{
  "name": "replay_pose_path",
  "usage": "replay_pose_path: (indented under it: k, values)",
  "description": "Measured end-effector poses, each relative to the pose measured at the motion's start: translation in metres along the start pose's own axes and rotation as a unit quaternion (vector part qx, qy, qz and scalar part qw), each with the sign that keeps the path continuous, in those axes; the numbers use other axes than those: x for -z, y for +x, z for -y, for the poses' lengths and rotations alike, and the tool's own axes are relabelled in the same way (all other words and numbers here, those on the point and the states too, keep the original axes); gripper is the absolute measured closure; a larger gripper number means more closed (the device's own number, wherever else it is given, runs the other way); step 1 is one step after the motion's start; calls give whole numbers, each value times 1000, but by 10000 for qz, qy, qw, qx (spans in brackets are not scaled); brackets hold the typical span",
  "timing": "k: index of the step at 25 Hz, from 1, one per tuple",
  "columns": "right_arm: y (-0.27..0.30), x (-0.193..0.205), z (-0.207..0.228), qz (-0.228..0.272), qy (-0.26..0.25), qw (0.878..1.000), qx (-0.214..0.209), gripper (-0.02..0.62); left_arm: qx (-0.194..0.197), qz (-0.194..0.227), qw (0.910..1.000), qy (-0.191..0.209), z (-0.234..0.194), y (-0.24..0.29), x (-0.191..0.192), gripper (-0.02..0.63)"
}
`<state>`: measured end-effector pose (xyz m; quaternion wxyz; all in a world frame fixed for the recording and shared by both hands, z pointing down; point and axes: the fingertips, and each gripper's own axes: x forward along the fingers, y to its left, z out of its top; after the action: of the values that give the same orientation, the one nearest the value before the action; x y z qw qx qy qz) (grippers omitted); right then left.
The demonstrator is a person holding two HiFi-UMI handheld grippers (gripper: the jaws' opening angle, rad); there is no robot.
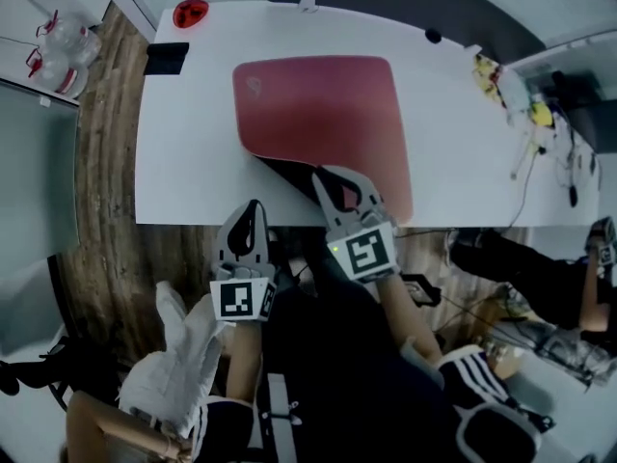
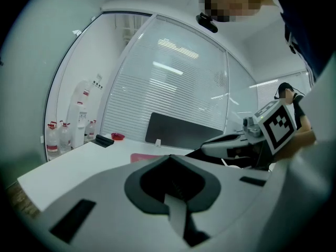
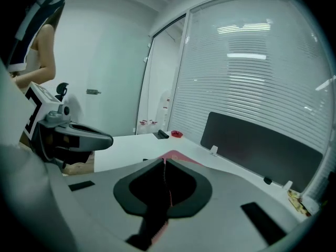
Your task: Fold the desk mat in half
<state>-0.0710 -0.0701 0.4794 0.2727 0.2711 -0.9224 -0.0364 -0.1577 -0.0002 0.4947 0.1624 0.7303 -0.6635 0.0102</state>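
Desk mat (image 1: pixel 318 104) is laid red-side up on white table (image 1: pixel 183 162), near edge clamped and raised by right gripper (image 1: pixel 326 176); left gripper (image 1: pixel 253 206) is held off-table, jaws together, empty.

Rounded red desk mat (image 1: pixel 318 114) is seen matt and smooth on top, black underneath at the lifted edge. White worktop (image 1: pixel 193 162): smooth, faint sheen. Floor (image 1: pixel 106 162): wood-grain planks. Left tool (image 1: pixel 251 208) and right tool (image 1: pixel 337 179): matt grey plastic, black-lined.
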Motion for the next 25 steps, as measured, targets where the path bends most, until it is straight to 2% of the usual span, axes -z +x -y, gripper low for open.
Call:
replay_pose_path:
  k: [6, 16, 25]
  values:
    - [1, -1, 44, 165, 28, 9998, -90, 580, -131, 147, 9998, -71, 26, 34, -17, 603]
    - [5, -4, 104, 458, -192, 9985, -221, 580, -344, 250, 9991, 79, 53, 65, -29, 603]
    - [21, -8, 149, 412, -241, 9989, 21, 580, -176, 245, 9995, 46, 57, 85, -38, 603]
